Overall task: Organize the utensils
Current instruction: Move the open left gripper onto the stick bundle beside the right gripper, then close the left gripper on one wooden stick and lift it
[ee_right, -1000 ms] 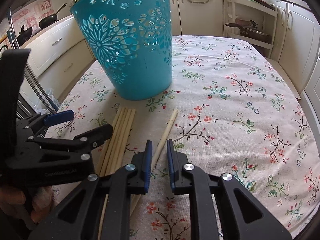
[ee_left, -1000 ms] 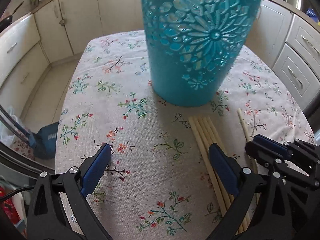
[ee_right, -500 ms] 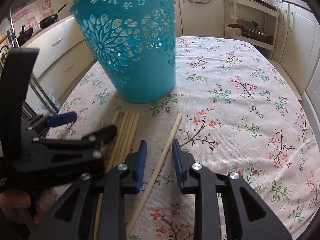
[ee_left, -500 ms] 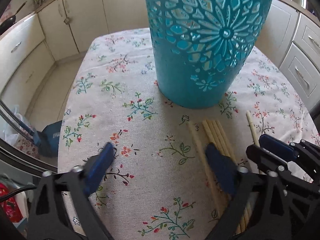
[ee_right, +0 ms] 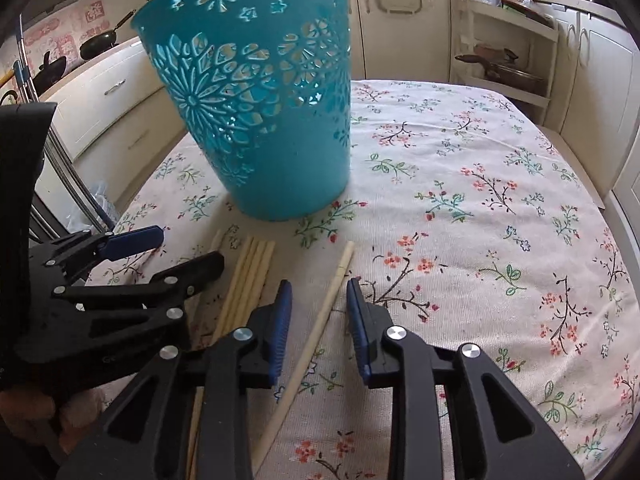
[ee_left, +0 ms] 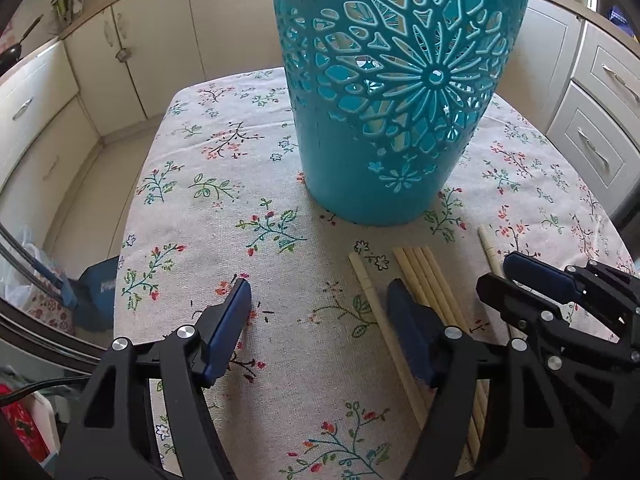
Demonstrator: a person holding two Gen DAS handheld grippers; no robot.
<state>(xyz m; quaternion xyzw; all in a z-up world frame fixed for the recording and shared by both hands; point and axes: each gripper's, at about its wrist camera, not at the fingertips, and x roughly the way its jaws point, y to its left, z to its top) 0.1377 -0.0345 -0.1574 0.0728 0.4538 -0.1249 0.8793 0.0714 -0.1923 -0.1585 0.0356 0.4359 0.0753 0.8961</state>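
A teal cut-out basket (ee_left: 400, 92) (ee_right: 260, 120) stands upright on the floral tablecloth (ee_left: 224, 208). In front of it lie pale wooden chopsticks: a bundle of several (ee_left: 428, 276) (ee_right: 252, 272), one apart on its left (ee_left: 368, 292), and one on its right (ee_right: 320, 320). My left gripper (ee_left: 318, 292) (ee_right: 180, 248) is closing; the left single chopstick lies between its jaws near the right pad, untouched. My right gripper (ee_right: 319, 288) (ee_left: 500, 272) is opening, and the right single chopstick lies between its pads without touching them.
The table's left edge drops to the floor, where a blue object (ee_left: 100, 292) sits. Cream cabinets (ee_left: 600, 120) ring the table. Pans (ee_right: 96, 44) rest on the counter at the left, and an open shelf rack (ee_right: 504, 52) stands behind at the right.
My left jaws have narrowed, and one chopstick now lies apart from the bundle's left side. My right jaws have spread off the single chopstick they had pinched.
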